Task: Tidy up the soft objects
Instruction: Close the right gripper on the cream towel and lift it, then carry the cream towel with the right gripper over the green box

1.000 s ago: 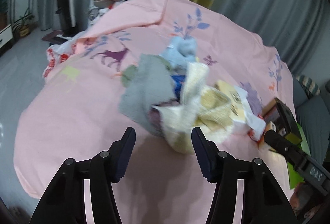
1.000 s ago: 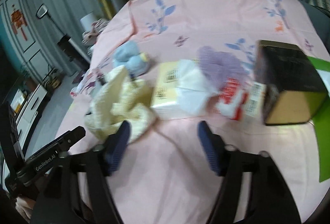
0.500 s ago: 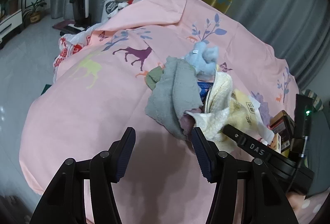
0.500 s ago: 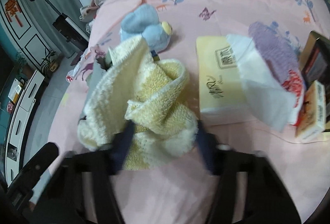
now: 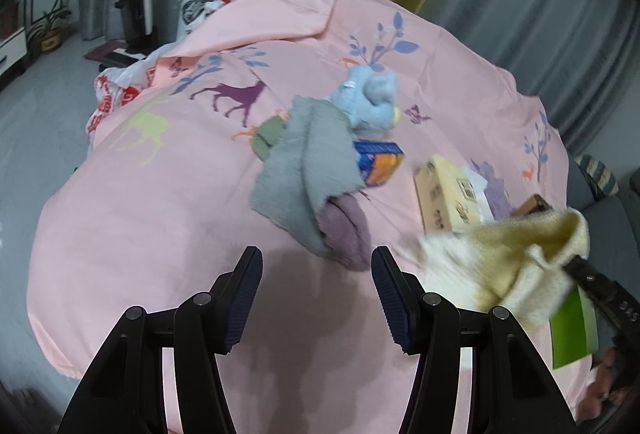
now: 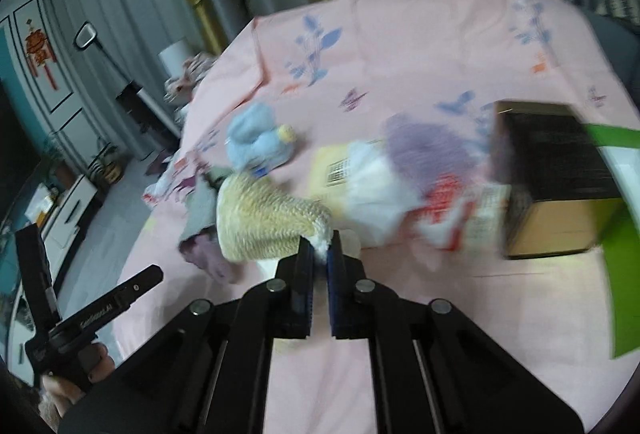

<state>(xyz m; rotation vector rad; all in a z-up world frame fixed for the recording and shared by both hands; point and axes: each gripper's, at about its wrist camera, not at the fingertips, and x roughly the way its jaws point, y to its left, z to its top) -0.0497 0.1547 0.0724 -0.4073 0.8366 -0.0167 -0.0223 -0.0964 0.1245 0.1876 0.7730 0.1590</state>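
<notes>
Two claws work over a bed covered by a pink sheet (image 5: 140, 234) printed with deer and leaves. The right claw (image 6: 319, 254) is pinched tight on a corner of a cream-yellow knitted towel (image 6: 264, 226), which hangs lifted off the sheet; in the left wrist view the same towel (image 5: 500, 262) appears at the right, blurred. The left claw (image 5: 316, 294) hovers above the sheet with its jaws partly apart and nothing between them. Just beyond it lies a grey towel (image 5: 304, 170) draped over a mauve cloth (image 5: 344, 234), with a pale blue plush toy (image 5: 368, 102) behind and a blue and orange packet (image 5: 380, 162) beside it. Farther right sit a tan tissue box (image 5: 444, 194) and a dark box (image 6: 556, 178).
</notes>
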